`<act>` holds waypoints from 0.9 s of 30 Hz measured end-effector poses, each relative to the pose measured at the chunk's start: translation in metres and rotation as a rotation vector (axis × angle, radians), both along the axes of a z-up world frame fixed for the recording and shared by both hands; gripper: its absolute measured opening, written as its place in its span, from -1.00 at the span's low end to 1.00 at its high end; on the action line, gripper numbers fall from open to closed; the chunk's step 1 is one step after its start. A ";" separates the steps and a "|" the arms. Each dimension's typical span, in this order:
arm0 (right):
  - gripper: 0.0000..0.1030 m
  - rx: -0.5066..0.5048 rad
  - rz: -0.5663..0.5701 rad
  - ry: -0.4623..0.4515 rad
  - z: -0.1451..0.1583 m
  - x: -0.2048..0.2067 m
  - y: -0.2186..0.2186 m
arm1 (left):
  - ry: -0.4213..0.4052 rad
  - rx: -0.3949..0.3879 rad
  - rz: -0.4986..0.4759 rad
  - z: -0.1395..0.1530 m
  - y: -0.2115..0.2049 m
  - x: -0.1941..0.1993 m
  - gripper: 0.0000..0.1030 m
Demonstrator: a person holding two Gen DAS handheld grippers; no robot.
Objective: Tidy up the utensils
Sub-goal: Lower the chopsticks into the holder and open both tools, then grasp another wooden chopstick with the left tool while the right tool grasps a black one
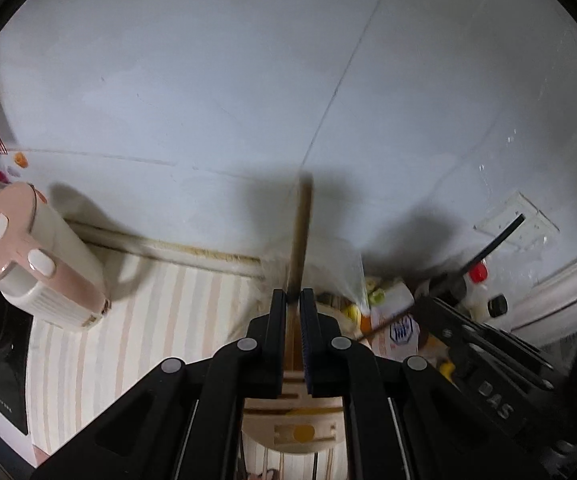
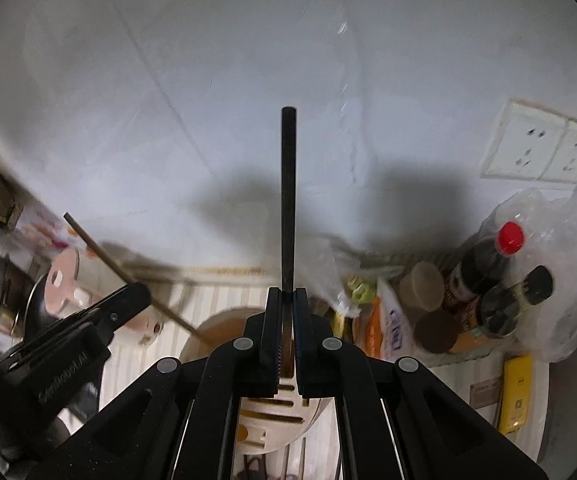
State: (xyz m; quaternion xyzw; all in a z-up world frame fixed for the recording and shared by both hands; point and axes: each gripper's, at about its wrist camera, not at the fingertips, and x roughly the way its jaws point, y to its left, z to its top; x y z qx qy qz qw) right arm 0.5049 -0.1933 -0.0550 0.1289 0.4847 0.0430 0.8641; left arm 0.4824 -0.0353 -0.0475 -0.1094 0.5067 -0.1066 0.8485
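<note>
While left view hides them, right shows bottles (image 2: 484,268).

You're working in a home kitchen: tiled wall (image 1: 208,80), striped counter mat (image 1: 160,320), pink-lidded kettle (image 1: 40,248), sauce bottles (image 2: 484,264), a wall socket (image 2: 536,144), and a metal pot (image 2: 0,292).

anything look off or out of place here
Nothing looks spilled or broken. The left gripper is shut on a wooden chopstick and the right gripper on a black chopstick, both above the slotted utensil holder. The pink-lidded kettle only appears tilted, likely fisheye distortion.
</note>
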 end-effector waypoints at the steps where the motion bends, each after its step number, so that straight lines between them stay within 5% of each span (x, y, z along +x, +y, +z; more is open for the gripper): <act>1: -0.89 0.003 0.006 0.018 -0.003 0.001 0.001 | 0.009 -0.019 -0.007 0.001 0.001 -0.002 -0.89; 4: -0.82 0.038 0.007 0.051 -0.010 -0.001 -0.003 | -0.006 0.004 0.002 0.011 0.004 -0.011 -0.77; 5: -0.68 0.047 0.000 0.045 -0.010 -0.004 -0.006 | -0.023 0.022 0.008 0.016 0.006 -0.013 -0.61; 8: -0.26 -0.003 -0.041 0.039 0.000 -0.018 -0.014 | -0.082 0.064 0.047 0.030 0.016 -0.028 0.37; 11: -0.06 -0.028 -0.068 0.003 0.010 -0.038 -0.021 | -0.136 0.120 0.087 0.037 0.027 -0.048 0.49; 14: 0.23 -0.057 -0.106 -0.043 0.016 -0.064 -0.027 | -0.161 0.179 0.116 0.034 0.035 -0.066 1.00; 20: 0.94 -0.088 -0.151 -0.124 0.011 -0.110 -0.028 | -0.165 0.247 0.126 0.009 0.043 -0.100 1.00; 27: 0.94 -0.155 -0.173 -0.120 -0.017 -0.146 -0.018 | -0.097 0.301 0.094 -0.037 0.044 -0.131 1.00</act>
